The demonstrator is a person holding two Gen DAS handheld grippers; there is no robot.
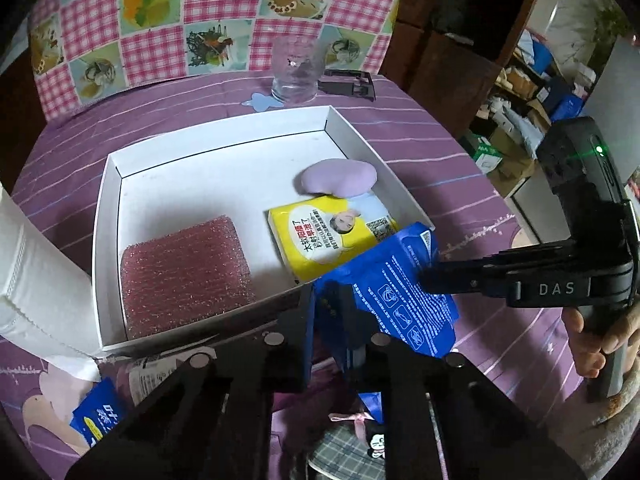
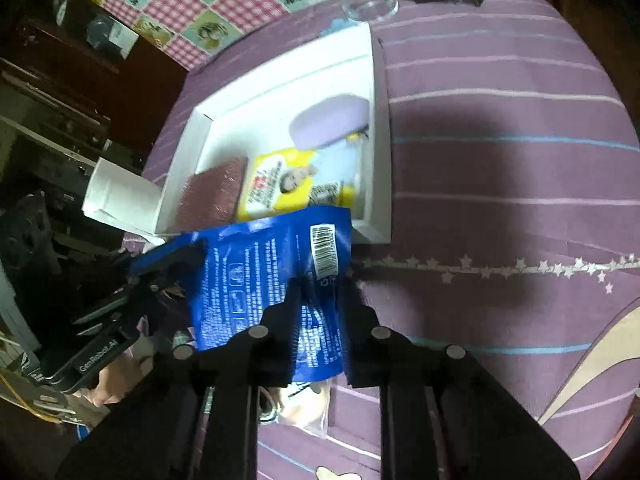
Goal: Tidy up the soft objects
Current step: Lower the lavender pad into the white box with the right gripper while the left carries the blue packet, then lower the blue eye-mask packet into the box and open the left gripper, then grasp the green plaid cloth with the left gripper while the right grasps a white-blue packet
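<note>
The blue packet (image 1: 384, 280) is a soft, crinkled plastic pouch, deep blue with rows of small white print, little white pictograms and a white barcode near one end; it hangs in the air just in front of the near corner of the white box (image 1: 105, 216), its upper edge overlapping the box's near rim; the left gripper (image 1: 338, 308) has its jaws narrowed onto the packet's lower left part, and the right gripper (image 1: 424, 276), reaching in from the right with a hand (image 1: 596, 340) on its handle, pinches the packet's right side, so both grippers hold it at once; in the right wrist view the packet (image 2: 272, 280) sags between the right gripper's fingers (image 2: 276, 320) while the left gripper (image 2: 180, 256) clamps its far left edge; the shallow, open-topped white box sits on the purple striped desk (image 1: 440, 128) and holds a pink sponge (image 1: 184, 272) at its near left, a yellow tissue pack (image 1: 332, 236) at its near right, and a pale lilac cushion-like pad (image 1: 340, 178) just behind that pack, touching it; a clear glass (image 1: 296, 72) stands on the desk beyond the box; a white paper roll (image 1: 36, 276) lies just left of the box.
</note>
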